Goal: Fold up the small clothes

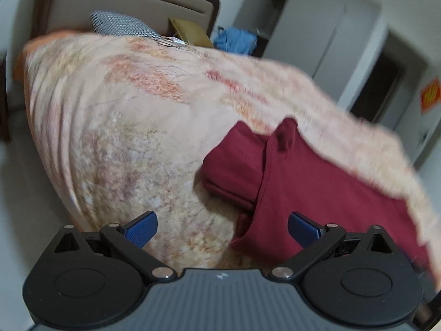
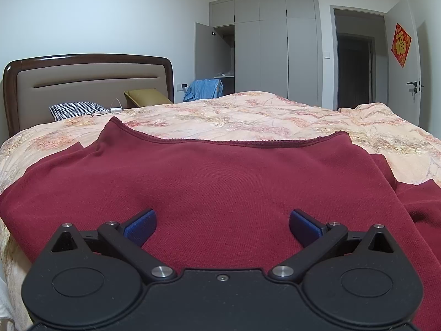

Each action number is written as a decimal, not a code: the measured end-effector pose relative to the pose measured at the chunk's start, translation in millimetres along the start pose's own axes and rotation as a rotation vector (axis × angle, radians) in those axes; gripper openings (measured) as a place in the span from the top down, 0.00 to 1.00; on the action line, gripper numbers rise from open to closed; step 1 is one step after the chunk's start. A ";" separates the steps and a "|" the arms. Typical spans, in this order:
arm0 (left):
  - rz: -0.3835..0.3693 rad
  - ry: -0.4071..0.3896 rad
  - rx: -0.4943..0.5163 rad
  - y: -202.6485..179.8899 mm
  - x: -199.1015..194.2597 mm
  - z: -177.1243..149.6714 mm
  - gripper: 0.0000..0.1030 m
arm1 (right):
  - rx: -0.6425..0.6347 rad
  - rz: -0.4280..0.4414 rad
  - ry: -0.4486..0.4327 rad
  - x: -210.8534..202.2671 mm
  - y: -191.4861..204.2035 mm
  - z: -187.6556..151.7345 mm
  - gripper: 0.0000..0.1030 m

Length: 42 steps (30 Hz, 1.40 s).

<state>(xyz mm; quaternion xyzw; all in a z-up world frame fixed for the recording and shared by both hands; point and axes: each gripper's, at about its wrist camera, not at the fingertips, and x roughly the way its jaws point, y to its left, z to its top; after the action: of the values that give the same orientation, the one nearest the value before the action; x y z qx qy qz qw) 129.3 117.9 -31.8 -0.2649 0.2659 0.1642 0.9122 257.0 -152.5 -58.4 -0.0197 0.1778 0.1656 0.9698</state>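
The dark red garment (image 2: 220, 182) is lying spread on the bed (image 2: 275, 115), near the right gripper (image 2: 222, 224). Both the right and the left gripper (image 1: 222, 227) are hanging wide-jawed, holding nothing. It looks soft and light; gripping along an edge seems best.

The left wrist view was tilted and blurred, looking from close above the quilt (image 1: 124, 138), with the garment (image 1: 303, 182) toward four o'clock. The right wrist view sat level and low, right over the garment (image 2: 220, 187), facing the headboard (image 2: 88, 80) at ten o'clock. Both shared quilt, garment and wardrobe (image 2: 275, 49).
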 end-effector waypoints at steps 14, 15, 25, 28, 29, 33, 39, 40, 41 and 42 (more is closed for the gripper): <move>-0.228 -0.008 0.023 -7.6 14.3 -34.6 0.00 | 0.022 0.017 -0.009 -2.0 -3.9 -1.4 0.00; -0.242 -0.012 0.030 -9.7 15.4 -37.0 0.00 | 0.026 0.019 -0.010 -2.2 -4.4 -1.7 0.00; -0.278 0.048 0.010 -12.0 32.7 -51.2 0.00 | 0.041 0.032 -0.016 -4.0 -8.9 -2.9 0.00; -0.288 0.050 -0.014 -8.1 35.0 -52.0 0.00 | 0.041 0.032 -0.017 -4.2 -8.6 -2.9 0.00; -0.289 0.051 -0.019 -6.6 35.1 -53.1 0.00 | 0.041 0.032 -0.017 -4.2 -8.6 -2.9 0.00; -0.283 0.060 -0.021 -4.8 36.7 -55.6 0.00 | 0.041 0.032 -0.017 -4.1 -8.6 -2.9 0.00; -0.291 0.053 -0.034 -4.0 36.0 -55.8 0.00 | 0.041 0.032 -0.017 -4.1 -8.6 -2.9 0.00; -0.298 0.050 -0.040 -3.2 36.4 -54.9 0.00 | 0.041 0.032 -0.017 -4.1 -8.6 -3.0 0.00; -0.305 0.047 -0.047 -3.1 37.7 -52.9 0.00 | 0.041 0.032 -0.017 -4.1 -8.7 -3.0 0.00; -0.311 0.044 -0.055 -2.8 39.5 -49.8 0.00 | 0.041 0.032 -0.017 -4.1 -8.7 -2.9 0.00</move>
<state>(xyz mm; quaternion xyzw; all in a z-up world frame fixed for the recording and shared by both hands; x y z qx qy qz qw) 142.6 93.5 -89.0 -0.3314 0.2371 0.0225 0.9129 255.3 -162.2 -59.9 0.0047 0.1732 0.1776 0.9687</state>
